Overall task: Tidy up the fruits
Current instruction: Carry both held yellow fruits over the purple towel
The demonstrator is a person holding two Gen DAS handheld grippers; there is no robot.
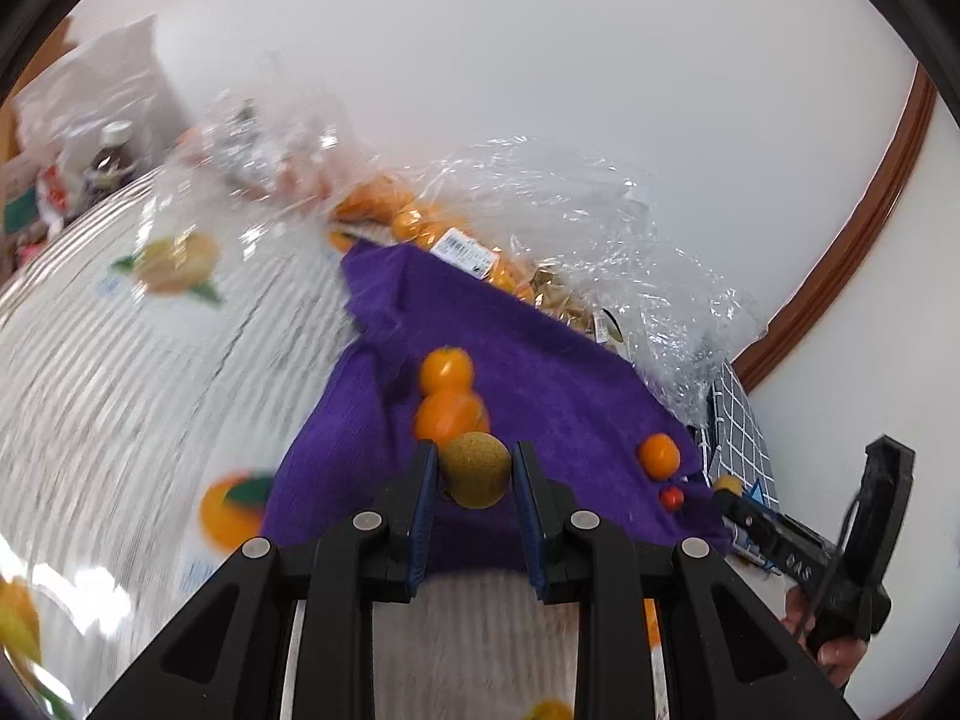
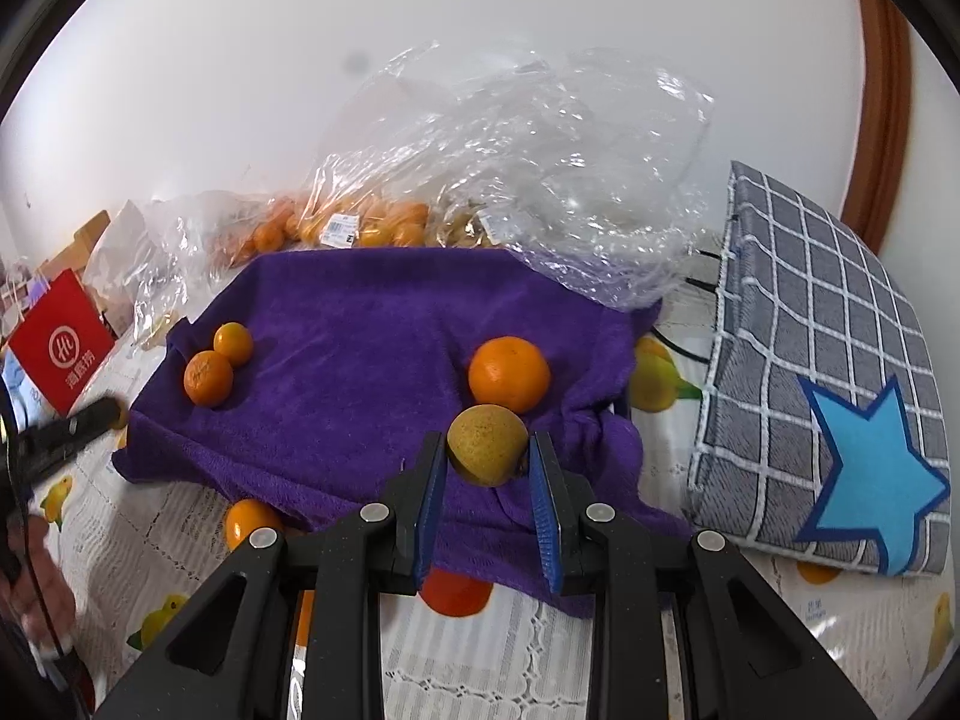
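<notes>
Fruits lie scattered on the purple towel [image 2: 360, 324] in front of you. Your left gripper [image 1: 474, 471] has its blue pads narrowed around a brownish-yellow round fruit [image 1: 476, 469], both pads touching its sides; just beyond it at 12 o'clock two small oranges [image 1: 447, 390] sit touching each other, and at 3 o'clock a lone orange [image 1: 659, 455] rests near the towel's edge beside a tiny red fruit [image 1: 671, 497]. That left view is tilted and blurred, so finer detail there is hard to read. Your right gripper [image 2: 487, 450] is likewise closed down on a yellow-green fruit [image 2: 487, 445], held level and low over the towel's near edge, with a larger orange [image 2: 509, 374] just past it at 12 o'clock. At 10 o'clock in the right view the pair of small oranges sits close to the towel's left border. Clear plastic bags [image 2: 540, 180] holding more oranges lie behind the towel at 12 o'clock, and a checked cushion with a blue star [image 2: 840, 390] lies at 3 o'clock.
</notes>
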